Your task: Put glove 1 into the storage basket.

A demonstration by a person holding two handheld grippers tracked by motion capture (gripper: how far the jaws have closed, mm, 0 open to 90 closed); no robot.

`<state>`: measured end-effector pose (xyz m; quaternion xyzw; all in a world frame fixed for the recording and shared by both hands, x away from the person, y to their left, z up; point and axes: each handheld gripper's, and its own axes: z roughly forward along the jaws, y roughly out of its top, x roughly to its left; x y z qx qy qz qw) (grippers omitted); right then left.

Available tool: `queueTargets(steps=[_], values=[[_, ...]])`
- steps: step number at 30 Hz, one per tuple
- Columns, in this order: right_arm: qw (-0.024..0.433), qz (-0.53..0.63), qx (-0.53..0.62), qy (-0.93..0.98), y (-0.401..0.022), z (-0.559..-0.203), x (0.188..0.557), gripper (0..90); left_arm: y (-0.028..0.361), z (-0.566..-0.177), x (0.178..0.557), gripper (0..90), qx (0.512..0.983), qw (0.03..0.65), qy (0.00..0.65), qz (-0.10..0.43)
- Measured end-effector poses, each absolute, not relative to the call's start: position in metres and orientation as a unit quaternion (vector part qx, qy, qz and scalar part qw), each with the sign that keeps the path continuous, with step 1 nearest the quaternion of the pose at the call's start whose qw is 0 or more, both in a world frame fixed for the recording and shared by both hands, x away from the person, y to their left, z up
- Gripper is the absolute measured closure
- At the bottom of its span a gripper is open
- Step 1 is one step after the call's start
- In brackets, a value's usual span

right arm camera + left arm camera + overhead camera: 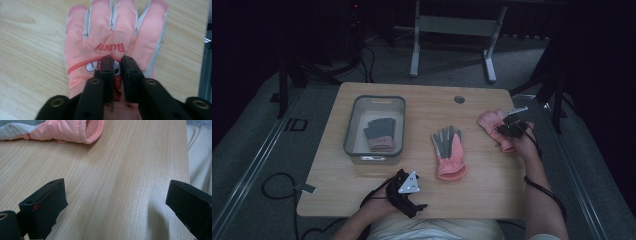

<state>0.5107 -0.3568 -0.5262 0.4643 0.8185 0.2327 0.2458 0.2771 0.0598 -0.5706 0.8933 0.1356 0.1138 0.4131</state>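
Observation:
A pink glove (490,120) lies flat at the table's right edge, its back upward with a "BUNNY" print (112,27). My right gripper (512,129) (117,61) has its jaws nearly together, pinching a fold of that glove's fabric near the cartoon patch. A second pink glove (449,152) with grey palm lies in the middle of the table; its cuff (70,130) is at the top of the left gripper view. My left gripper (412,191) (116,190) rests near the front edge, jaws wide apart over bare wood with nothing between them.
A grey bin (374,102) stands at the left of the wooden table (422,105) with a dark grey glove (379,134) inside. A round hole (459,99) is near the far edge. The person's light clothing (200,157) borders the front edge.

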Motion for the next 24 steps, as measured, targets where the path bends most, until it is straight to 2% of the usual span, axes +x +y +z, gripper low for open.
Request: queueTargets(steps=[10, 12, 14, 15, 24], values=[[0.267, 0.269, 0.508, 0.774, -0.352, -0.495, 0.481, 85.4, 0.061, -0.570, 0.278, 2.8, 0.891, 0.417, 0.135, 0.114], [0.280, 0.283, 0.524, 0.753, -0.343, -0.473, 0.457, 85.6, 0.061, -0.570, 0.277, 2.9, 0.892, 0.415, 0.135, 0.115], [0.287, 0.286, 0.529, 0.745, -0.341, -0.468, 0.451, 85.6, 0.060, -0.570, 0.277, 2.8, 0.893, 0.415, 0.135, 0.115], [0.298, 0.290, 0.533, 0.737, -0.335, -0.459, 0.436, 85.6, 0.061, -0.570, 0.277, 2.9, 0.892, 0.416, 0.135, 0.115], [0.288, 0.287, 0.590, 0.697, -0.330, -0.454, 0.395, 85.9, 0.062, -0.570, 0.278, 2.9, 0.890, 0.418, 0.137, 0.115]])
